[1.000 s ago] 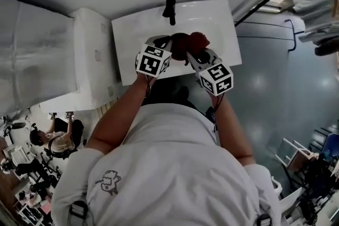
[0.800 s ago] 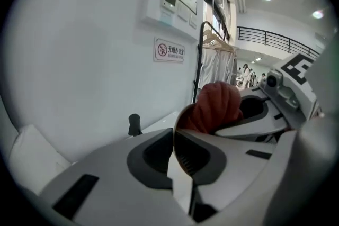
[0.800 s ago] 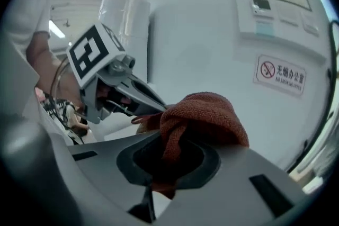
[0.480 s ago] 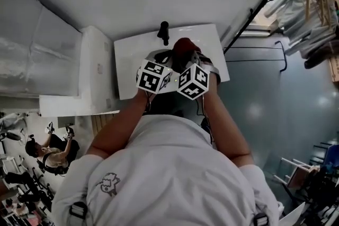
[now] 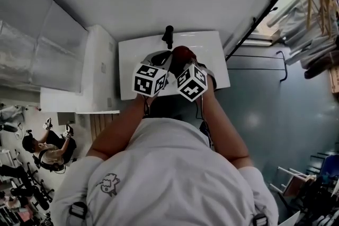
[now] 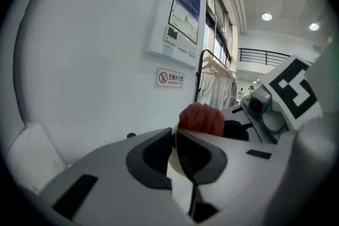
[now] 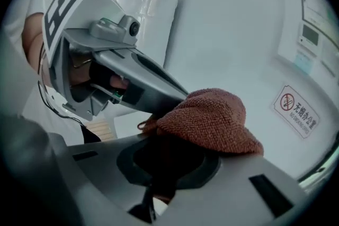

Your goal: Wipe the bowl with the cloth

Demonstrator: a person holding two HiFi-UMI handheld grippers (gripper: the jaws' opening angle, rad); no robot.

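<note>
1. Bowl (image 6: 174, 159) showed as a thin cream rim at lower centre of the left gripper view. Your left gripper (image 6: 175, 134) had its jaws pinched nearly together on it.
2. Your right gripper (image 7: 161, 161) was clamped on the cloth (image 7: 209, 116), bunched just beyond that rim. Wiping looked to be in hand.
3. Next, I judge, you needed to sweep the cloth round the bowl while the left grip held firm.
4. Only the head view showed the sink (image 5: 214, 69) below both grippers, upper middle. The rim itself showed only in the left gripper view.
</note>
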